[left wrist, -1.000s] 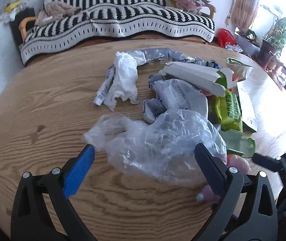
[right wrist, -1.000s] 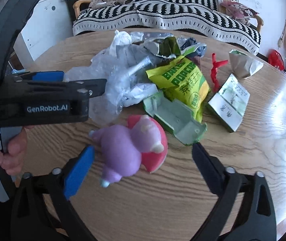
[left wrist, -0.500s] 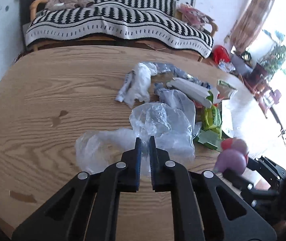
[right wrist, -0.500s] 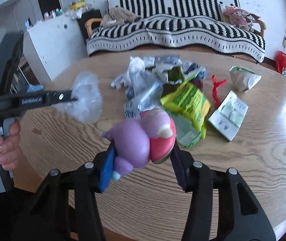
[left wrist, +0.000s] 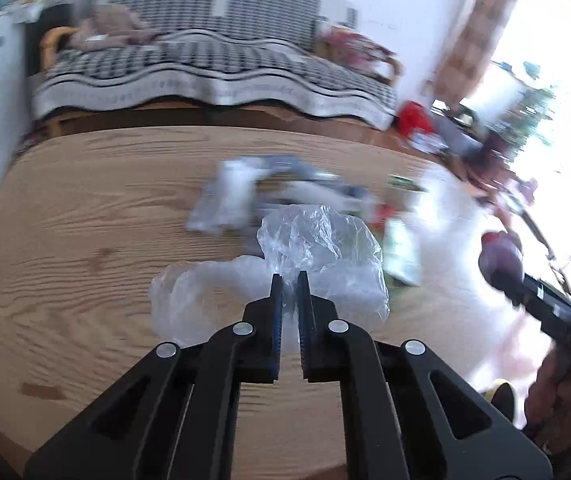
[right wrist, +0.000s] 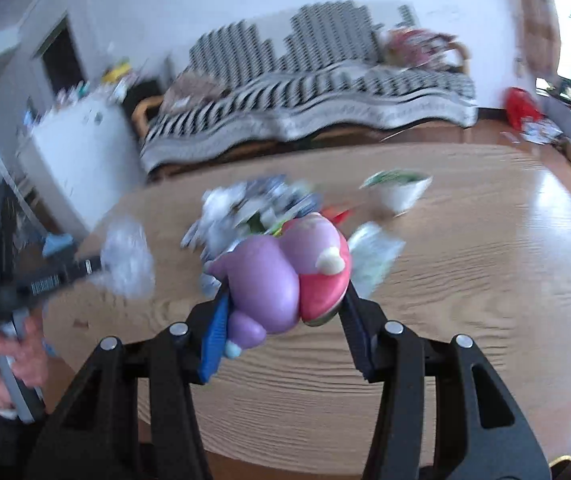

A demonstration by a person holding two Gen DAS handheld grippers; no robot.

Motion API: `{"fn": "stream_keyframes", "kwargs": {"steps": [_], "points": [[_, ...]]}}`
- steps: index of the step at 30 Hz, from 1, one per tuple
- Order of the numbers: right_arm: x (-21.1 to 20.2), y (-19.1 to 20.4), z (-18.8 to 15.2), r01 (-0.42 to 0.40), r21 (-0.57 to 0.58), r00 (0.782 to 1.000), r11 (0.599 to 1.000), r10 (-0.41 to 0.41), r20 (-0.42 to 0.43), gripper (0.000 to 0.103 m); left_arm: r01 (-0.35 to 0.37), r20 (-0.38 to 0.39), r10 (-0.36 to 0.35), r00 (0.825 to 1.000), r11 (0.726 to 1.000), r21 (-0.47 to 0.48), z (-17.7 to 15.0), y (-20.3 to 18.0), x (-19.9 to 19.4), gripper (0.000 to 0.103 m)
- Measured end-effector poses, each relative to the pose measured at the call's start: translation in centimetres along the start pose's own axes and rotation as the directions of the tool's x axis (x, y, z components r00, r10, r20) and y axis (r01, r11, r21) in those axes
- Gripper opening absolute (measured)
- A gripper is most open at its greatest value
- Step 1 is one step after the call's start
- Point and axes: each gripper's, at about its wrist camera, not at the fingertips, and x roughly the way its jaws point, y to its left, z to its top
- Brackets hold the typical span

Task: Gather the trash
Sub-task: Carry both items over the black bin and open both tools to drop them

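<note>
Your left gripper (left wrist: 289,280) points down at a slant over the near half of the round wooden table (left wrist: 85,208), its black arms drawn in until the ribbed blue pads stand almost together, pinching a fold of the clear plastic bag (left wrist: 317,248). The bag is thin, crinkled and glossy; most of it billows up and forward past the tips, and a cloudier lobe hangs to the left of them, above the tabletop. Your right gripper (right wrist: 285,300) is also tilted downward and held above the table, with its jaws partway in and clamped on the purple and red toy (right wrist: 281,276): the left blue pad presses its purple flank and the right pad its red side. The toy is smooth, rounded and plump, with a small cream knob on top and a pale blue nub below. In the right wrist view your left hand (right wrist: 9,352) wraps the grey handle of the other tool at the left edge, a dark sleeve below it, the bag showing as a pale blur at that tool's tip. Beyond both grippers, the remaining trash pile (left wrist: 285,188) lies near the table's middle, blurred: white crumpled paper, grey-blue wrappers, and green and red scraps. A white paper packet (right wrist: 399,192) lies apart to its right. Behind the table stands a sofa under a black and white striped cover (left wrist: 213,64).
</note>
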Motion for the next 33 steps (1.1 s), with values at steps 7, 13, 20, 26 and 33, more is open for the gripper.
{"fn": "stream_keyframes", "kwargs": {"steps": [7, 13, 20, 26, 33], "points": [[-15.5, -13.6, -3.0, 0.231, 0.167, 0.963, 0.959, -0.249, 0.100, 0.051, 0.265, -0.054, -0.260, 0.964, 0.936, 0.230, -0.6, -20.5, -0.2, 0.006], [-27.1, -25.1, -14.0, 0.467, 0.364, 0.861, 0.806, -0.509, 0.022, 0.051, 0.491, -0.237, -0.433, 0.869, 0.809, 0.323, -8.9, -40.3, 3.2, 0.006], [-32.9, -34.1, -28.5, 0.567, 0.550, 0.787, 0.614, -0.601, -0.140, 0.051, 0.557, -0.451, -0.385, 0.806, 0.752, 0.352, -21.3, -53.9, 11.0, 0.006], [-31.9, -38.6, -37.7, 0.562, 0.634, 0.800, 0.531, -0.543, -0.255, 0.052, 0.563, -0.546, -0.298, 0.783, 0.712, 0.419, -29.5, -57.3, 17.3, 0.006], [-27.3, -41.7, -42.5, 0.545, 0.680, 0.829, 0.490, -0.439, -0.348, 0.053, 0.542, -0.605, -0.178, 0.776, 0.679, 0.496, -33.8, -56.9, 22.5, 0.006]]}}
